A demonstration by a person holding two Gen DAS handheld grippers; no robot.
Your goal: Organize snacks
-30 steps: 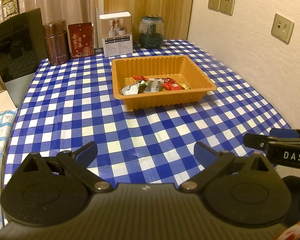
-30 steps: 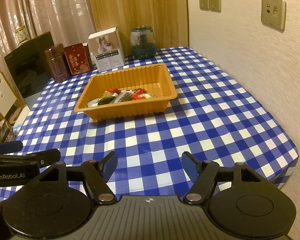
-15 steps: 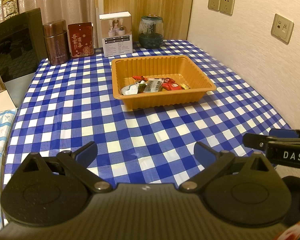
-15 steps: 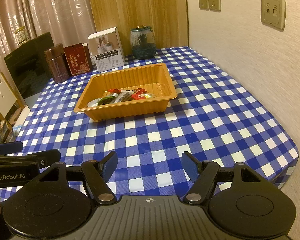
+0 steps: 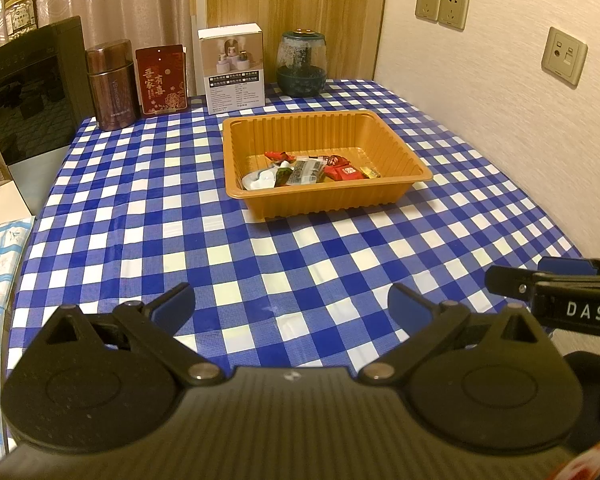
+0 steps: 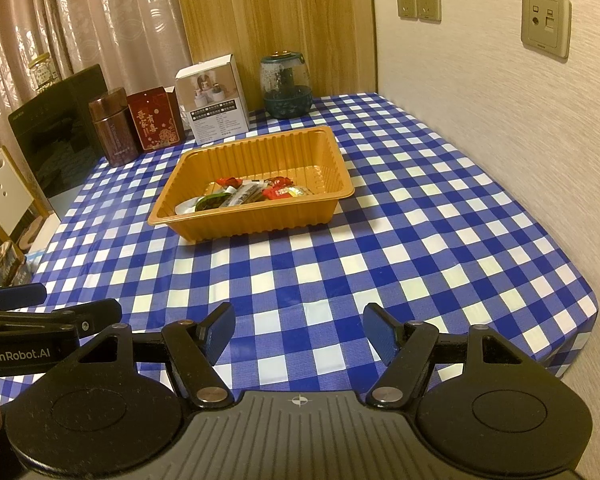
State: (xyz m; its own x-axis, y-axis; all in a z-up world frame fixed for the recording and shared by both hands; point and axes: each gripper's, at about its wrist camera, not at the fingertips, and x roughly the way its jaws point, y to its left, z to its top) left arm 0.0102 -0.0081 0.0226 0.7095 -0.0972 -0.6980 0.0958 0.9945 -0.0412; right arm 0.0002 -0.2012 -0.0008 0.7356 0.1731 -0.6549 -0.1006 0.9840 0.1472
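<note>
An orange plastic tray stands on the blue-and-white checked tablecloth, toward the back. Several wrapped snacks lie in its near half. My left gripper is open and empty, hovering over the near part of the table, well short of the tray. My right gripper is open and empty, also over the near table edge. Each gripper shows at the side of the other's view, the right one and the left one.
Along the back stand a brown canister, a red box, a white carton and a glass jar. A black appliance sits back left. A wall borders the table on the right.
</note>
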